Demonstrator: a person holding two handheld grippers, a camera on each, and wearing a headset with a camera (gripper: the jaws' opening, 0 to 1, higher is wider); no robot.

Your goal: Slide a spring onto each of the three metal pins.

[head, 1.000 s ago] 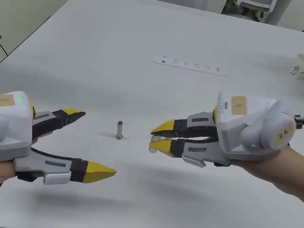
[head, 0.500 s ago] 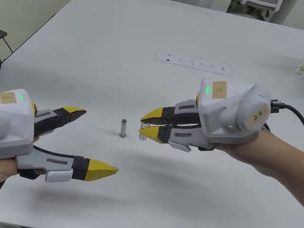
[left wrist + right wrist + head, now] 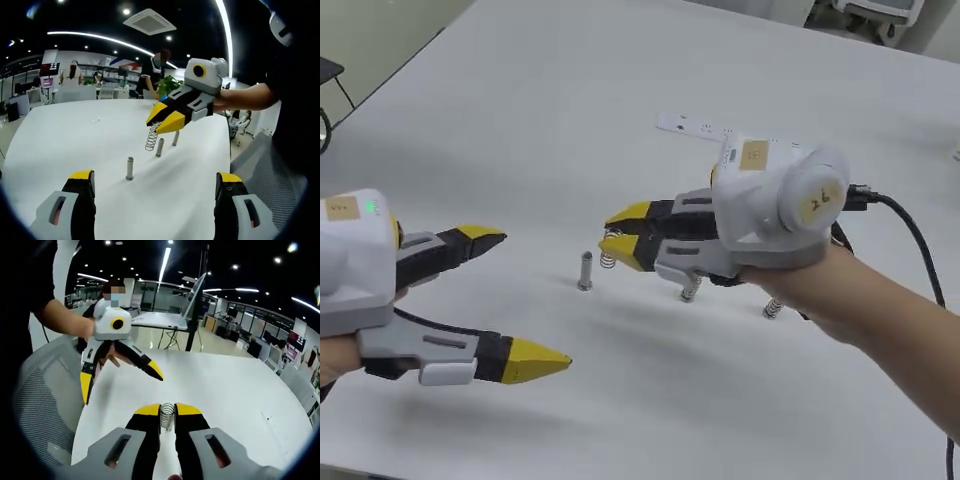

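White table (image 3: pixel 570 80): spring (image 3: pixel 167 416) pinched between jaws of right gripper (image 3: pixel 608 232).

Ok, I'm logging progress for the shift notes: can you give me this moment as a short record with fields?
Left tongs: open, empty
Right tongs: shut on spring
Bare pin: upright, beside the spring, apart
Other pins: two, springs seemingly on
Table: white
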